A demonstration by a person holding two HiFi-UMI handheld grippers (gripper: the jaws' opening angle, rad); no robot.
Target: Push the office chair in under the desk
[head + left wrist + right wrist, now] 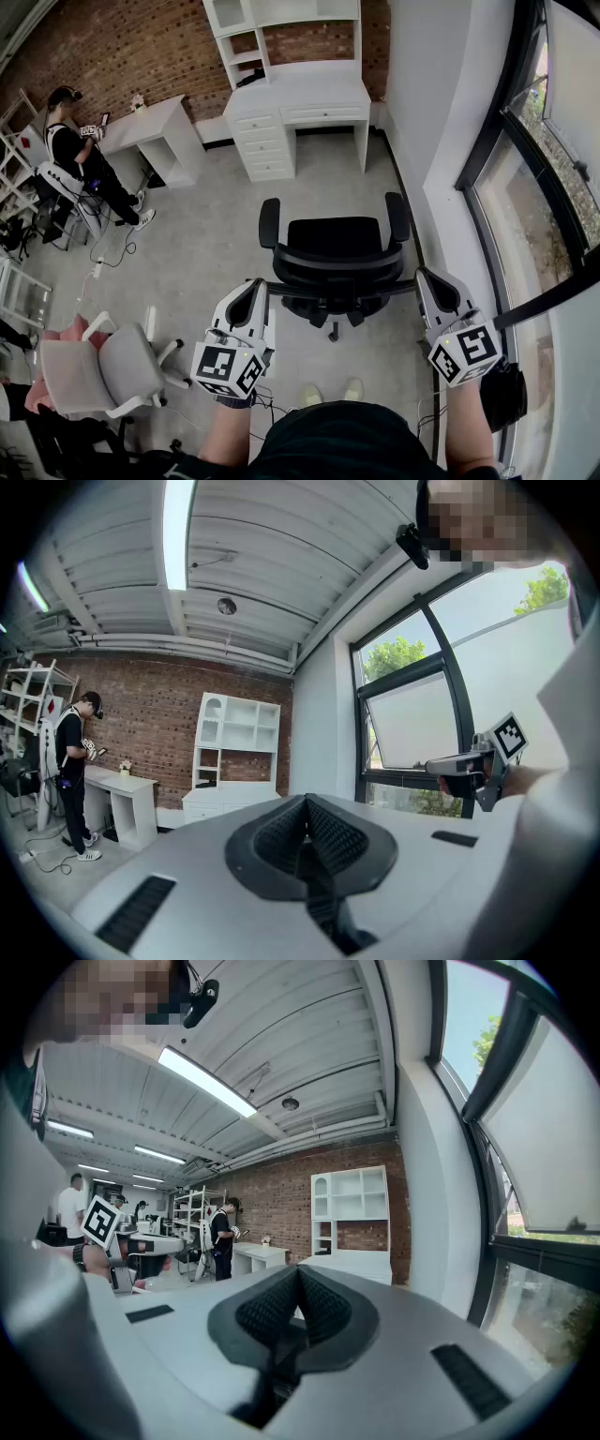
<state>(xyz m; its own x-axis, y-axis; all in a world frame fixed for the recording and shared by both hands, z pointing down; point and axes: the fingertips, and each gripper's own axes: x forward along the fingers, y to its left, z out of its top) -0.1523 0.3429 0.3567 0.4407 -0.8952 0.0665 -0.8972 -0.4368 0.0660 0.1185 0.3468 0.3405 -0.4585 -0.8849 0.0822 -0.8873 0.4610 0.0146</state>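
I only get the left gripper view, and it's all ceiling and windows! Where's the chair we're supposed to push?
Observer: The head view shows the black office chair just ahead, its back between the left gripper and the right gripper.
Operator: Is it under the desk yet?
Observer: No. The white desk stands farther off, with floor between them.
Operator: Is the other gripper holding anything?
Observer: No, the right gripper is shut and empty.
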